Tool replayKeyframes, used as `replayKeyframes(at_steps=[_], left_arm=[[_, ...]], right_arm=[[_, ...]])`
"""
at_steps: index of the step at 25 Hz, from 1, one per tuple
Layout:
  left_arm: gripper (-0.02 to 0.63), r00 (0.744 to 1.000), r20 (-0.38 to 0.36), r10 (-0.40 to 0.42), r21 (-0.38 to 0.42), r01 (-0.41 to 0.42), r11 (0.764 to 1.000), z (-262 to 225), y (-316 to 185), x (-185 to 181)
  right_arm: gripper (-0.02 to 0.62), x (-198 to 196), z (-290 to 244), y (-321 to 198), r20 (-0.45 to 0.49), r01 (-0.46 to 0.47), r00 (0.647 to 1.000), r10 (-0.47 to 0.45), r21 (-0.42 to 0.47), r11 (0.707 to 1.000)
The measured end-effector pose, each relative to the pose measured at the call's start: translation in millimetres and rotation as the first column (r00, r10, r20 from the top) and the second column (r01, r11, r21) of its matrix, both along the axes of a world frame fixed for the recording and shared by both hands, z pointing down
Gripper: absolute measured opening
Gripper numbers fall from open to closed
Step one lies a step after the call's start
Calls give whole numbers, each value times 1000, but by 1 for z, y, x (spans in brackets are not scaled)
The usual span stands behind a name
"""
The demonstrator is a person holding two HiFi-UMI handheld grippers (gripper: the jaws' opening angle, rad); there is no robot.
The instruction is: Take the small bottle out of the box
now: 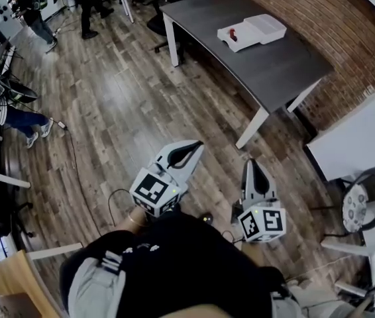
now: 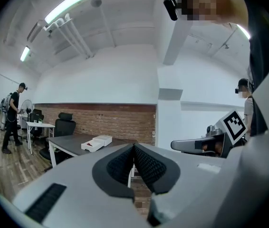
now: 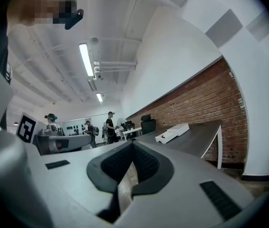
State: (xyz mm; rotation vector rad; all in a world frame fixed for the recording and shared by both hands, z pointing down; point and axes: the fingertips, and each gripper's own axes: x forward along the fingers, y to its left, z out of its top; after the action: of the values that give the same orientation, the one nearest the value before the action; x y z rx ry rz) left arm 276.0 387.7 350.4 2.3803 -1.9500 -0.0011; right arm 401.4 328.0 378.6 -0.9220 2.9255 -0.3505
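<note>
The left tool (image 2: 134, 147) and the right tool (image 3: 132, 144) are held low, close to the body and side by side over the wooden floor (image 1: 121, 111), both pointed roughly toward the desk (image 1: 277, 68). In each gripper view the dark ribbed pads (image 2: 121, 165) are seen pressed tip to tip with nothing between them, so both tools are closed and empty.

Well apart from the tools stands the dark desk, on white legs beside a brick wall (image 1: 346, 38). The white box (image 1: 257, 30) lies near its far end. The box appears to be open, with a shallow tray part touching a larger white part. A small red item (image 1: 234, 30) is seen in the tray. It is too small at this range to be told for certain, but it is judged to be the small bottle, not yet taken out.

The step in hand is judged to be the approach, and no part of the removal has been done. For the next move the desk has to be reached. One tool must then be opened and brought down over the tray so that the pads can be closed on the red item alone. The light box may have to be steadied by the other tool.
</note>
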Motion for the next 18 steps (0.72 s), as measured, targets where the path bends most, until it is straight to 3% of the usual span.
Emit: replayKeyframes(at_steps=[11,18], left_arm=[[3,1000,11,-22,-7,22,1000,7,-11,24],[3,999,-18,-43,16,43,999,4,-28,4]], right_arm=[[0,25,19,-15,1,29,1000,-29,-28,999],[0,22,7,-31,-23,14,1000,-14,1,1000]])
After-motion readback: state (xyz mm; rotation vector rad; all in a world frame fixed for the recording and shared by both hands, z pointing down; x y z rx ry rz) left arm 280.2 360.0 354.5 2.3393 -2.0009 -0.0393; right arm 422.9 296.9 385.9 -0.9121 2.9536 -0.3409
